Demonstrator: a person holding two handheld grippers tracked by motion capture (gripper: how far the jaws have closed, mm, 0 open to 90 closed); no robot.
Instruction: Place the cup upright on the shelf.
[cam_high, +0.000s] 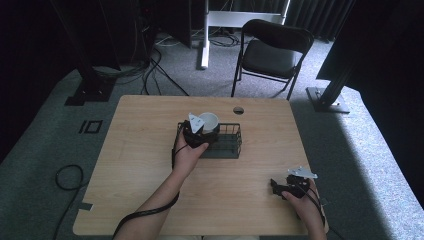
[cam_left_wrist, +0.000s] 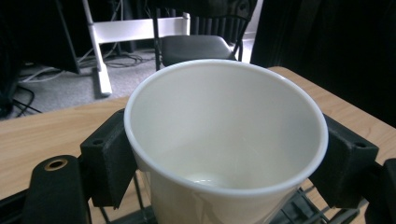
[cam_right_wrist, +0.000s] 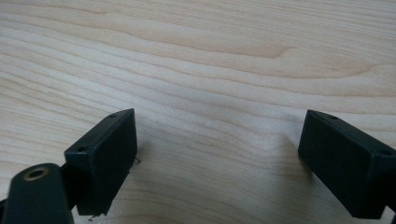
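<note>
A white paper cup (cam_high: 209, 120) stands upright at the left end of a black wire basket (cam_high: 231, 146) near the table's middle. My left gripper (cam_high: 200, 131) is shut on the cup; in the left gripper view the black jaws press both sides of the empty cup (cam_left_wrist: 224, 140), with basket wires (cam_left_wrist: 299, 210) just below it. My right gripper (cam_high: 276, 186) rests low over the bare wood near the front right corner, jaws wide apart with nothing between them; in the right gripper view its fingertips (cam_right_wrist: 105, 158) hover over the tabletop (cam_right_wrist: 210, 70).
The wooden table (cam_high: 150, 165) has a round cable hole (cam_high: 238, 110) at its back edge. A black folding chair (cam_high: 272, 52) and a white desk leg (cam_high: 205, 35) stand beyond it. Cables lie on the grey carpet at left (cam_high: 67, 177).
</note>
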